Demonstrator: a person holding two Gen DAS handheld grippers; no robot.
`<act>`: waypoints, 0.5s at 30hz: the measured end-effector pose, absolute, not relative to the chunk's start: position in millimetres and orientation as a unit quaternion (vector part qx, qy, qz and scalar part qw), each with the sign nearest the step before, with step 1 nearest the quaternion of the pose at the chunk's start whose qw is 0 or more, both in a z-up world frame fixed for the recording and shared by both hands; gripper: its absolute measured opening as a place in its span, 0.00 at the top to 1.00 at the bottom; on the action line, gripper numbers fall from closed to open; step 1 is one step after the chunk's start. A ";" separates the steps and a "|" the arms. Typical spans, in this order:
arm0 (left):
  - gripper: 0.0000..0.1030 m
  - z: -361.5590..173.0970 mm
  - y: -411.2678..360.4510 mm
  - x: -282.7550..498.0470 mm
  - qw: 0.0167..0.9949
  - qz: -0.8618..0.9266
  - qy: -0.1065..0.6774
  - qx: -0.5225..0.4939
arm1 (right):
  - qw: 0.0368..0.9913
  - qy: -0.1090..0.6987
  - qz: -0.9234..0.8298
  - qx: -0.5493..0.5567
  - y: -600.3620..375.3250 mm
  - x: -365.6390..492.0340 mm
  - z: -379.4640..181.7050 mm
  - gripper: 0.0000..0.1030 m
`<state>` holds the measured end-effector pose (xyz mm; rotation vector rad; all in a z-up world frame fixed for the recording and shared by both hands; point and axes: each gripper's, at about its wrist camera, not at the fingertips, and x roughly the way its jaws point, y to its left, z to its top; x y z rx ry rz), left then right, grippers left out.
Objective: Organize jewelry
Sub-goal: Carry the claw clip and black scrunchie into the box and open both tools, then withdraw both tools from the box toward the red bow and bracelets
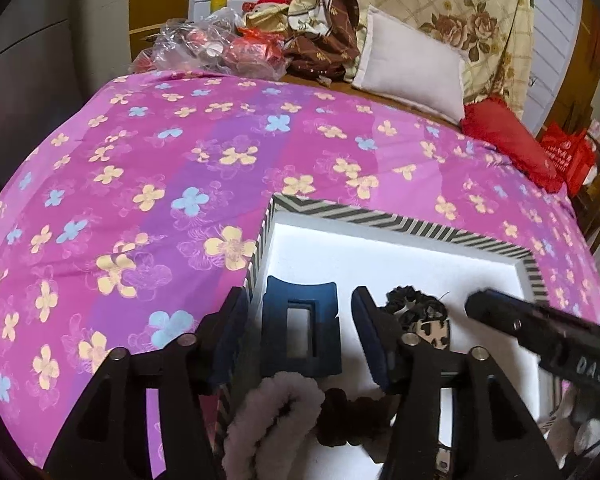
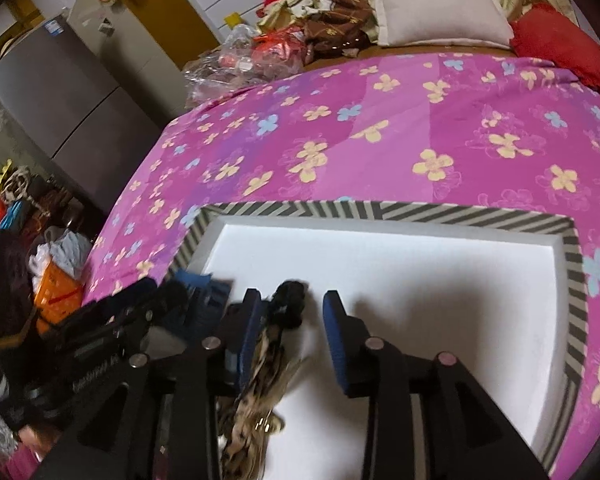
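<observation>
A white tray with a black-and-white striped rim lies on the pink floral bedspread. In the left wrist view my left gripper is open over the tray's left end, its jaws either side of a dark blue hair claw clip. A fluffy pale scrunchie, a dark brown scrunchie, a black scrunchie and a leopard-print piece also lie in the tray. My right gripper is open, with the black scrunchie and the leopard-print piece between its jaws.
The pink floral bedspread covers the bed. A white pillow, a red cushion, folded bedding and plastic bags lie at the far end. Clutter and an orange basket stand on the floor at the left.
</observation>
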<state>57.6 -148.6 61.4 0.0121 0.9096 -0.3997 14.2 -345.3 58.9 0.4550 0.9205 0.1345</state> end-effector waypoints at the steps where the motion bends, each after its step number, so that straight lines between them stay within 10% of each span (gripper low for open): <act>1: 0.43 63.5 -146.9 56.5 0.880 -0.190 0.435 0.005 | 0.871 0.437 0.067 0.215 -343.8 10.0 61.8 0.66; 15: 0.43 82.9 -133.7 2.9 0.894 -0.181 0.409 0.026 | 0.877 0.441 0.085 0.171 -309.6 -38.6 81.1 0.54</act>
